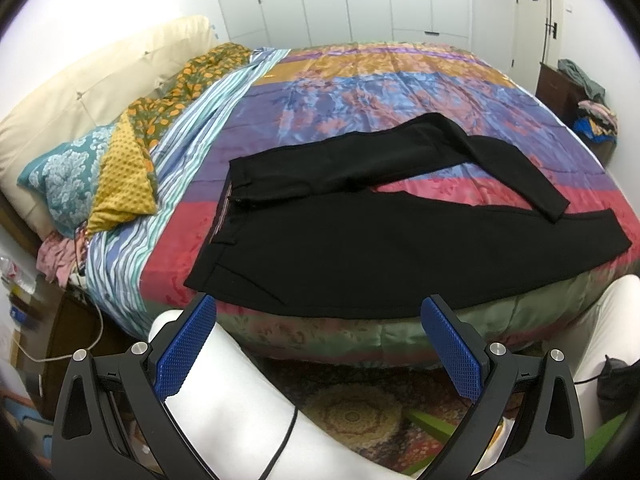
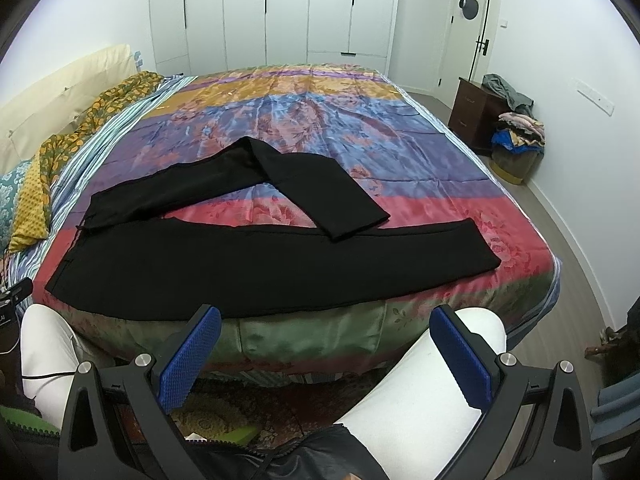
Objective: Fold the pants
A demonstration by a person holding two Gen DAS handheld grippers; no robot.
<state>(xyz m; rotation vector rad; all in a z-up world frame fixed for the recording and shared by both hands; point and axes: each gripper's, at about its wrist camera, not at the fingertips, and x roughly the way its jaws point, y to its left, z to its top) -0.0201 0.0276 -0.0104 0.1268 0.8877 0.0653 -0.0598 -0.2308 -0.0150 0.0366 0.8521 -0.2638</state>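
1. The left hand-held gripper (image 1: 318, 320) is held at 6 o'clock of its view, above the person's white-trousered legs (image 1: 240, 392); its blue pads (image 1: 186, 354) are spread wide apart and nothing is gripped.
2. The right hand-held gripper (image 2: 326, 330) is seen likewise at 6 o'clock of its view, with its jaws wide apart and nothing between them.
3. A patterned rug (image 1: 352, 412) is seen on the floor under the grippers.
4. The black pants (image 2: 280, 264) are laid flat on the near edge of the bed (image 2: 312, 336), on a bedspread (image 2: 320, 120) of many colours, apart from both grippers.
5. The waistband (image 1: 226, 216) is turned toward 9 o'clock; the near leg is stretched toward 3 o'clock, while the far leg is bent, and its cuff (image 2: 360, 226) is laid just over the near leg.
6. Pillows (image 1: 80, 184) are seen at 9 o'clock, against a cream headboard (image 1: 100, 76).
7. A dark nightstand (image 2: 476, 116) with piled clothes is placed at 2 o'clock.
8. White wardrobe doors (image 2: 280, 8) are seen at 12 o'clock.
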